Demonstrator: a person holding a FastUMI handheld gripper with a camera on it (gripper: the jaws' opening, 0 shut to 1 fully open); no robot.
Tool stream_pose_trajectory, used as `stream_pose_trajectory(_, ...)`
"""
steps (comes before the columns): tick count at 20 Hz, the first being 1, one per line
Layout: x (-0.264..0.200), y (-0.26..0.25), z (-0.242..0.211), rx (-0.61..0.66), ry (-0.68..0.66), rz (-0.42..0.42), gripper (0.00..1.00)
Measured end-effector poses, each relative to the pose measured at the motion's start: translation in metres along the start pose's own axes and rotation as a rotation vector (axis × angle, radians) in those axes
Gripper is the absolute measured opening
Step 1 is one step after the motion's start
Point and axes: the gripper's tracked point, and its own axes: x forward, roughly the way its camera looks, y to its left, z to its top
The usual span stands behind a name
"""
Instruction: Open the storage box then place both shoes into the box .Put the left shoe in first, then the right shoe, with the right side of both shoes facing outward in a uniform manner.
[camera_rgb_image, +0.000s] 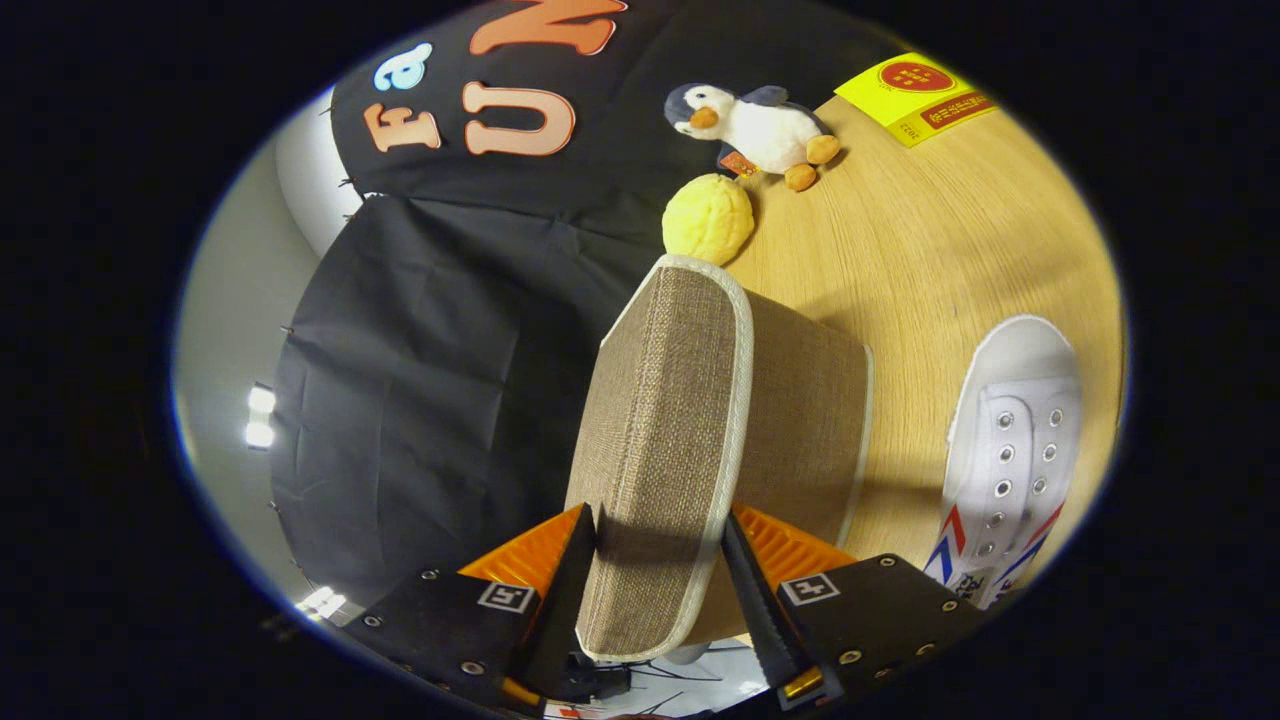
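Note:
My gripper (658, 560) is shut on the lid (660, 440) of the brown woven storage box (800, 420), one finger on each face of the lid's white-trimmed edge. The view is rolled sideways, so the wooden table runs up the right. The lid stands between my fingers and reaches away from them; the box's body lies just past it toward the table. A white canvas shoe (1010, 460) with metal eyelets and red and blue stripes lies on the table beside the box, to the right of my fingers.
Beyond the box sit a yellow knobbly ball (708, 220) and a plush penguin (760, 128) on the wooden table (940, 250). A yellow card (915, 95) lies further off. The black cloth wall (430, 350) stands to the left.

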Motion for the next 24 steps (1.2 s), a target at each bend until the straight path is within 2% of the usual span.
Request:
stream_pose_trajectory(3, -0.013, 0.020, 0.012, 0.038, -0.047, 0.069, 0.69)
stream_pose_trajectory(5, -0.020, 0.035, 0.024, 0.061, -0.087, 0.112, 0.61)
stream_pose_trajectory(8, -0.022, 0.058, 0.027, 0.022, -0.089, 0.133, 0.53)
stream_pose_trajectory(11, -0.021, 0.098, 0.028, 0.002, -0.077, 0.196, 0.49)
stream_pose_trajectory(14, -0.011, 0.125, 0.032, -0.038, -0.073, 0.192, 0.33)
stream_pose_trajectory(17, 0.003, 0.151, 0.030, -0.088, -0.065, 0.182, 0.29)
stream_pose_trajectory(20, 0.022, 0.181, 0.029, -0.132, -0.060, 0.171, 0.20)
stream_pose_trajectory(24, 0.058, 0.217, 0.020, -0.207, -0.029, 0.163, 0.18)
